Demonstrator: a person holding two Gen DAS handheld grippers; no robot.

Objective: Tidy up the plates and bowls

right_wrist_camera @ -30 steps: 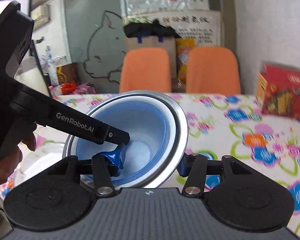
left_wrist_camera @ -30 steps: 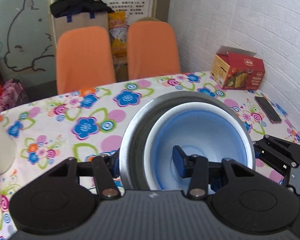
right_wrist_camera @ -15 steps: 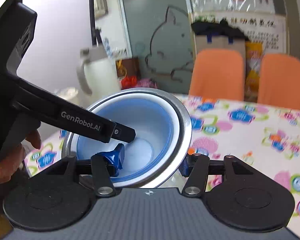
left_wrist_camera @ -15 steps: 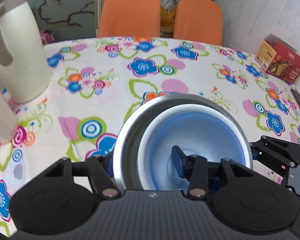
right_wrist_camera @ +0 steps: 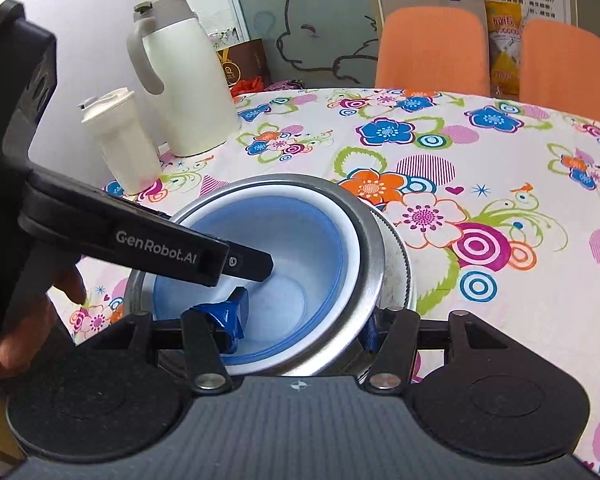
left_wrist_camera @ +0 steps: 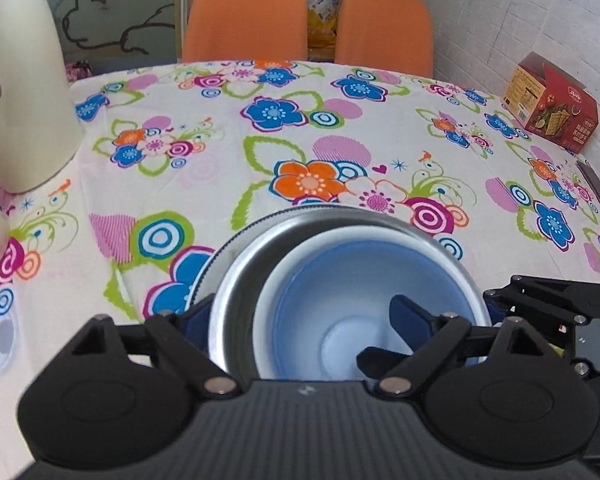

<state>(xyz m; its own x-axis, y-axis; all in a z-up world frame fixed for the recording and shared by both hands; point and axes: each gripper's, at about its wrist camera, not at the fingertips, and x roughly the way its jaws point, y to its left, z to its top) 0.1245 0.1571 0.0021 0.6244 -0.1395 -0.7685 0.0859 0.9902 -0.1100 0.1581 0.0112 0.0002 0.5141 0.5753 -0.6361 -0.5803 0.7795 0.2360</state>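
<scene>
A steel bowl (left_wrist_camera: pixel 240 300) with a blue-and-white bowl (left_wrist_camera: pixel 340 280) nested inside it sits low on the flowered tablecloth, over a ridged metal rim (right_wrist_camera: pixel 402 260). My left gripper (left_wrist_camera: pixel 302 316) straddles the near rim and its jaws are opening. One finger is outside the steel wall and the other inside the blue bowl, and neither pad presses. My right gripper (right_wrist_camera: pixel 300 322) is shut on the opposite rim of the nested bowls (right_wrist_camera: pixel 300 240), with its blue-taped finger inside. The left gripper's black finger (right_wrist_camera: pixel 244 264) also shows reaching into the bowl.
A white thermos jug (right_wrist_camera: pixel 180 80) and a white tumbler (right_wrist_camera: pixel 120 144) stand at the table's left edge. A red box (left_wrist_camera: pixel 552 112) and a dark phone (left_wrist_camera: pixel 596 188) lie at the right by the wall. Two orange chairs (left_wrist_camera: pixel 248 16) stand behind. A hand (right_wrist_camera: pixel 20 340) grips the left tool.
Both grippers came down with the nested bowls toward the tablecloth and now point more steeply down. The left jaws, clamped on the rim before, have spread apart. The right grip is unchanged.
</scene>
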